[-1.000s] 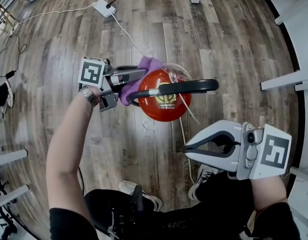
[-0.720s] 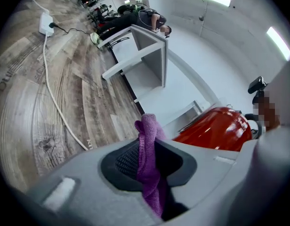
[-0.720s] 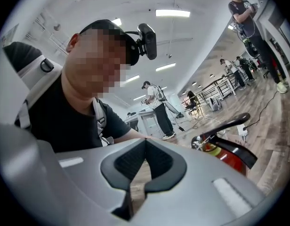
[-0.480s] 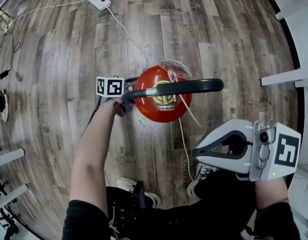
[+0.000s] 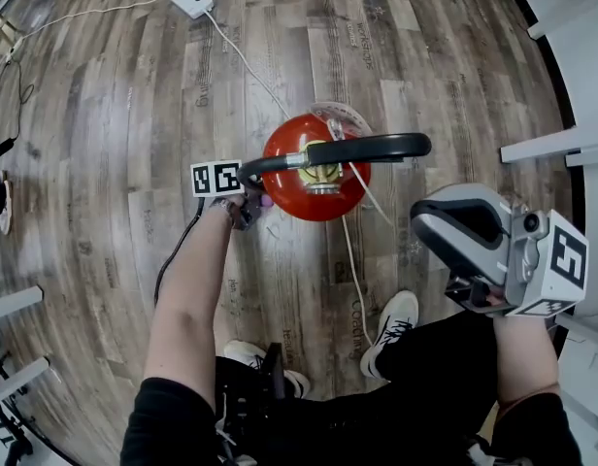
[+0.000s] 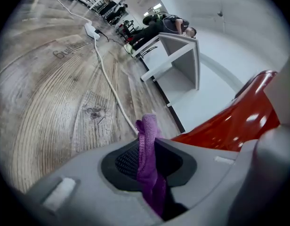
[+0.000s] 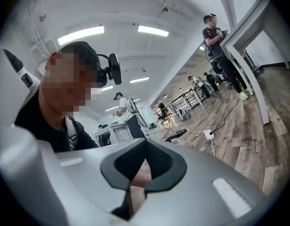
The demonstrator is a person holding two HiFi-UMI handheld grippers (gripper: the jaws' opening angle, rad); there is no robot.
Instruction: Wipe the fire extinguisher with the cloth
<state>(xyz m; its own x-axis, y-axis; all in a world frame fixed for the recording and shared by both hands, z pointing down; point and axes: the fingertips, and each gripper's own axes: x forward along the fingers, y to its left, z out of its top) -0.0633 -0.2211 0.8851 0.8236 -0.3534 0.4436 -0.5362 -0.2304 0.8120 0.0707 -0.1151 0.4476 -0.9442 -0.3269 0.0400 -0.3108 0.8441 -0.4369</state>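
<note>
Head view, left hand-held gripper [image 5: 245, 205]: we saw it low against the near-left flank of the fire extinguisher [image 5: 301, 194], under the tip of the black handle [image 5: 369, 148].
Head view, cloth [image 5: 266, 202]: only a purple sliver showed, between this hand-held gripper and the red shell.
Head view, right hand-held gripper [image 5: 437, 229]: it hung off to the extinguisher's right, well apart from it and touching nothing.
Head view, extinguisher: it stood upright on the wooden floor [image 5: 105, 163], ahead of both hand-held grippers, and nothing braced it.
Left gripper view, jaws: we saw them clamped on a thin upright fold of the cloth, with the red shell just beside the right jaw.
Left gripper view, floor: a white cable [image 6: 106, 76] ran ahead of the tips.
Right gripper view, jaws: drawn together, with nothing between them.
Risk, cloth: we judged the pinch to be narrow, so dragging it along the shell could pull the fold free.
Risk, contact: so little cloth stood beyond the tips that bare plastic might rub the paint instead.
Risk, extinguisher: with the right hand-held gripper idle, a firm sideways wipe could tip or slide the cylinder.
</note>
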